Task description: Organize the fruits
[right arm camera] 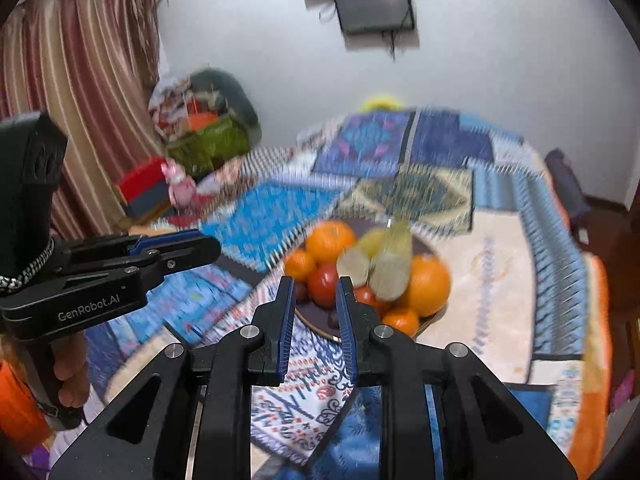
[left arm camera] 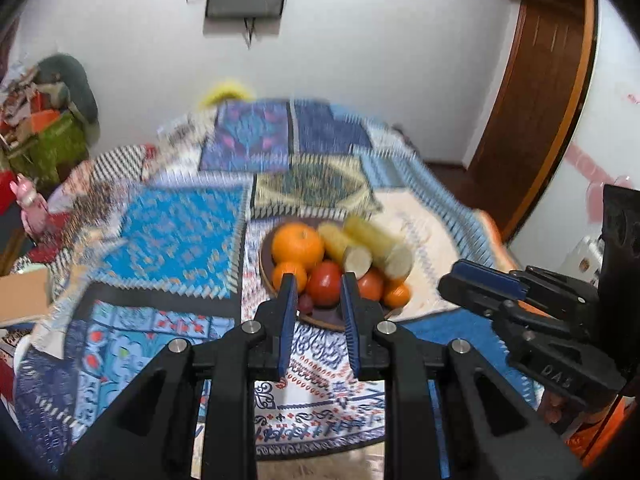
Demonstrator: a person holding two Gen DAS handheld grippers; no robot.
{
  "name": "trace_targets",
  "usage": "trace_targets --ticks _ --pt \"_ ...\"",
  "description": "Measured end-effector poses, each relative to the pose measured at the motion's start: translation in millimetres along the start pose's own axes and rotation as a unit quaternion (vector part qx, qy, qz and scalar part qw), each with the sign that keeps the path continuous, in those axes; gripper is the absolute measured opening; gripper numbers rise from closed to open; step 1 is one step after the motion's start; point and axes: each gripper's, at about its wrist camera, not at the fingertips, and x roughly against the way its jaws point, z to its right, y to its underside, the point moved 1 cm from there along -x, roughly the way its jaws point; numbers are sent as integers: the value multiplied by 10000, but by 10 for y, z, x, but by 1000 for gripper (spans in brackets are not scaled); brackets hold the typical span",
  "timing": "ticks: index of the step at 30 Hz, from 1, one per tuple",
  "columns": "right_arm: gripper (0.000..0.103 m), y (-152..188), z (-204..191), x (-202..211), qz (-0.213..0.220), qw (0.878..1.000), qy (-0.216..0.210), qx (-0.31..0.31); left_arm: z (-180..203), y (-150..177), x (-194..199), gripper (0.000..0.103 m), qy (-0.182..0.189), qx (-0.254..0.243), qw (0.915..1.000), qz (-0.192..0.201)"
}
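A dark plate (left arm camera: 328,322) sits on the patchwork cloth, piled with fruit. A large orange (left arm camera: 298,246) lies at its back left, a red tomato (left arm camera: 324,286) in front, and pale yellow corn pieces (left arm camera: 372,240) at the back right. Small oranges lie at both sides. My left gripper (left arm camera: 318,280) hovers just short of the plate, shut and holding nothing. In the right wrist view the same plate (right arm camera: 316,326) holds the tomato (right arm camera: 322,284), the corn (right arm camera: 390,268) and a second large orange (right arm camera: 428,284). My right gripper (right arm camera: 315,282) is also shut and holding nothing.
The right gripper (left arm camera: 480,284) is at the right edge of the left view, and the left gripper (right arm camera: 176,250) at the left of the right view, held by a hand (right arm camera: 72,376). A colourful cloth (left arm camera: 180,232) covers the table. Clutter (left arm camera: 44,132) stands far left, a door (left arm camera: 540,100) right.
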Motion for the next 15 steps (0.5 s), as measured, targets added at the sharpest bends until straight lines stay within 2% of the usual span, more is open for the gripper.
trace_targets --ticks 6,8,10,12,15 --pt "19 -189 -224 718 816 9965 111 112 194 -122 802 22 -49 -83 9961 881" --pt "24 -218 -310 903 1013 9946 140 164 262 -121 1068 23 -101 -132 9929 1178" --pt "33 -217 -395 1071 1215 9923 185 183 306 -103 1250 29 -147 -154 9900 1397" --pt "42 -196 -468 1203 1380 9899 237 216 338 -69 1442 42 -170 -143 9859 1658" --pt "53 -172 -565 1360 1594 9862 368 252 401 -1 1681 53 -184 -217 9800 1969"
